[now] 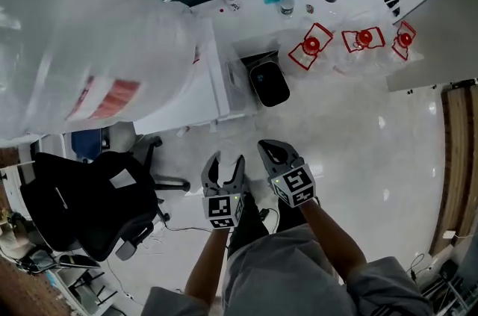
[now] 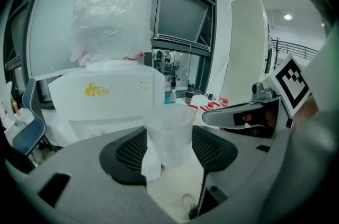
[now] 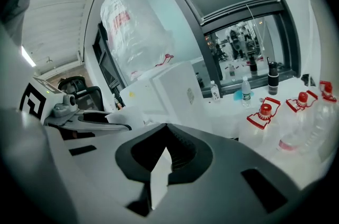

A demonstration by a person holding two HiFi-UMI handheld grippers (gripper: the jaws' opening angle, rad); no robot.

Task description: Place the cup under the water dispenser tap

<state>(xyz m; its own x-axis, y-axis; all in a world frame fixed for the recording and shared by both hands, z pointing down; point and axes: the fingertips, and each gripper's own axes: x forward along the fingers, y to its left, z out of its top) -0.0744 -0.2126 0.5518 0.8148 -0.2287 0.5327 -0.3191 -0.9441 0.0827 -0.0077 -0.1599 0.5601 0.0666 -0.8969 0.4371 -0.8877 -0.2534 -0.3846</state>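
The cup (image 2: 170, 135), clear and upright, is clamped between the pads of the left gripper (image 1: 226, 160) and is carried in front of the dispenser (image 2: 108, 104), apart from it. The step in hand is judged to be the approach, with the cup not yet placed. Next, the cup would have to be brought in to the dispenser's front, kept upright and set down beneath the tap before it is released. The tap itself cannot be made out in any view. The grip is shown only by the left gripper view; in the head view the cup can hardly be seen, but both grippers are shown there over the floor (image 1: 351, 128), short of the dispenser. In its own view the right gripper (image 3: 165, 151) is shown with its jaws together on nothing.
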